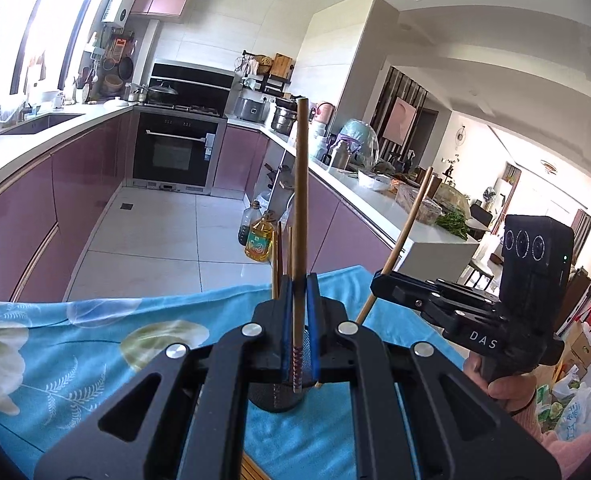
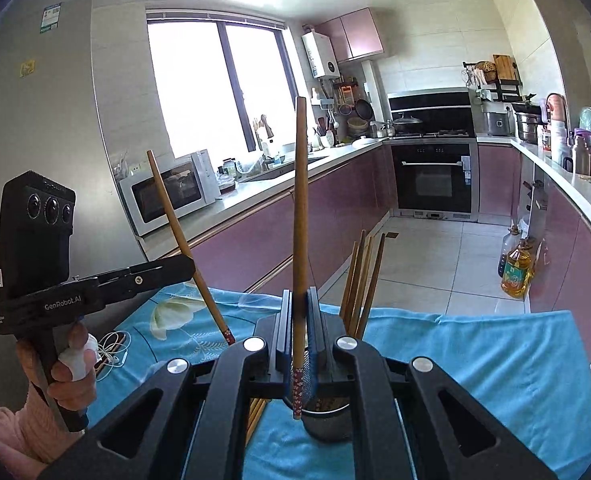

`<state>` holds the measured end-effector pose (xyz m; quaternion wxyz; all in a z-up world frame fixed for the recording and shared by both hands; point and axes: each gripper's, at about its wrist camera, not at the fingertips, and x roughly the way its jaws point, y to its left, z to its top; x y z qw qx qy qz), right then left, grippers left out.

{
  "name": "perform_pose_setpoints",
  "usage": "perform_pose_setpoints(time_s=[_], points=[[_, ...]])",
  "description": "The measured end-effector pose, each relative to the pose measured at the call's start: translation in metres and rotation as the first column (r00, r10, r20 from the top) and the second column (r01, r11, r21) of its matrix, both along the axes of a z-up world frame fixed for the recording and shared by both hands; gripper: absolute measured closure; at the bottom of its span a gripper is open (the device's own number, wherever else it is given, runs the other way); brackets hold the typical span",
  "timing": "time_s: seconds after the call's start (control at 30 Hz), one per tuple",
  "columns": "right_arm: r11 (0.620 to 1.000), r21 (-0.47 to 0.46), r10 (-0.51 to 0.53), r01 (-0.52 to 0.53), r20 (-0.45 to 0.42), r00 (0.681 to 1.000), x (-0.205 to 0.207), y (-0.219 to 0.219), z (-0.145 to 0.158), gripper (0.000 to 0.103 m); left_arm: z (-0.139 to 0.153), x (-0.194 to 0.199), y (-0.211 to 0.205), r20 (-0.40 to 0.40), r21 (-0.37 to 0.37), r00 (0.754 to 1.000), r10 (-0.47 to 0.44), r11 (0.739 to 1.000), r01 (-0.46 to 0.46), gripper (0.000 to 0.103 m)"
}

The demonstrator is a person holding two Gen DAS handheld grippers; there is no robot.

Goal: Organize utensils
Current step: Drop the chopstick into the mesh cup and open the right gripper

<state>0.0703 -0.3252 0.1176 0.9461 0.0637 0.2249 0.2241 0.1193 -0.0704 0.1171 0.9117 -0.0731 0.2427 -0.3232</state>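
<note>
Gripping one wooden chopstick each, two black hand-held tools meet over a surface (image 1: 95,344) draped in a turquoise cloth printed with pale leaves and petals. At lower centre of the left wrist view, the left tool (image 1: 300,300) has its blue-padded fingers closed on the left chopstick (image 1: 301,208), a slim, round, tan stick standing nearly upright, its lower end wrapped in a red-and-white patterned band. At right of that view, the right tool (image 1: 379,278), matte black and marked "DAS", clamps the right chopstick (image 1: 407,232), which leans toward the upper right. The right wrist view shows the same pair from the other side: the right tool (image 2: 300,308) is shut on its upright stick at centre, whose banded tip hangs just above the holder (image 2: 327,420), a round, dark metal cup with a perforated wall standing on the cloth at lower centre. Several bare chopsticks (image 2: 361,280) stand in the holder, fanning up to the right. At left of the frame the left tool (image 2: 191,270), labelled "GenRobot.AI", holds its stick on a slant toward the upper left. More chopsticks (image 2: 255,416) lie flat on the cloth beside the holder, partly hidden by the tool.
</note>
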Motion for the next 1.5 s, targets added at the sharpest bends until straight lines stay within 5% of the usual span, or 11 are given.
perform_pose_setpoints(time_s=[0.4,0.87,1.5], points=[[0.999,-0.012,-0.031,0.031,-0.033,0.999,0.023,-0.001,-0.011,0.097,-0.010,0.021,-0.028,-0.026,0.085,1.000,0.003,0.996,-0.001,0.096],[0.999,-0.046,-0.036,0.027,-0.223,0.974,0.053,-0.002,-0.065,0.097,-0.054,0.040,-0.049,-0.136,0.230,0.991,0.001,0.973,0.031,0.096],[0.997,-0.018,-0.072,0.070,-0.261,0.963,0.067,-0.007,-0.077,0.090,-0.086,0.079,-0.053,-0.222,0.222,0.974,0.034,0.975,0.017,0.095]])
